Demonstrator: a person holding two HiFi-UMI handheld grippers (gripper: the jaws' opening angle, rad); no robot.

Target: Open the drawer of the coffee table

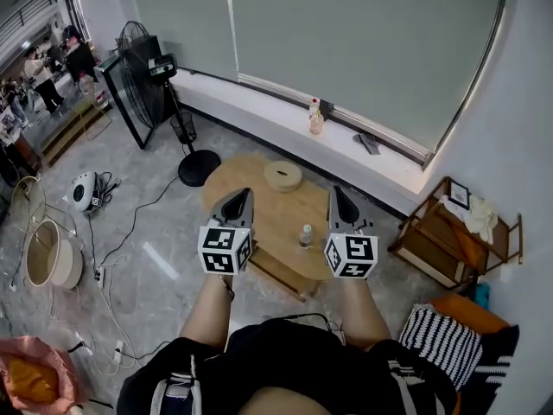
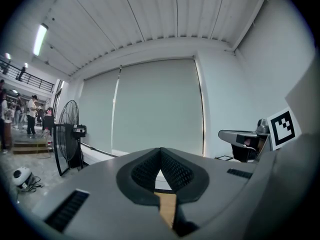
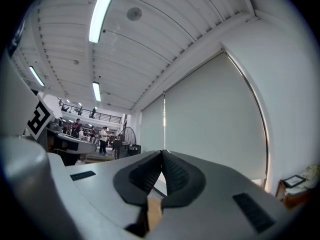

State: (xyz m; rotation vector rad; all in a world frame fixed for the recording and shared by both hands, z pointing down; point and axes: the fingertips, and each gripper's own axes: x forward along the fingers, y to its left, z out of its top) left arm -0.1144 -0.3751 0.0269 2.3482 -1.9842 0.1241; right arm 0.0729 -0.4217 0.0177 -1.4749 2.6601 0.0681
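Above the grey floor (image 1: 160, 232), the coffee table (image 1: 259, 206) has a drawer (image 1: 280, 273) that looks stiff and light. I'd pinch its front lip. My left gripper (image 1: 245, 194) and right gripper (image 1: 334, 190) are closed and empty.

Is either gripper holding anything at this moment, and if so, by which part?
Nothing is held. The left gripper and the right gripper both have their jaws shut together on nothing, clear of the coffee table.

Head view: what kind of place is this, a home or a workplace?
Probably a staged lounge corner inside a larger workplace hall: a round coffee table and wooden shelf suggest a living room, but loose cables and people beyond suggest a lab.
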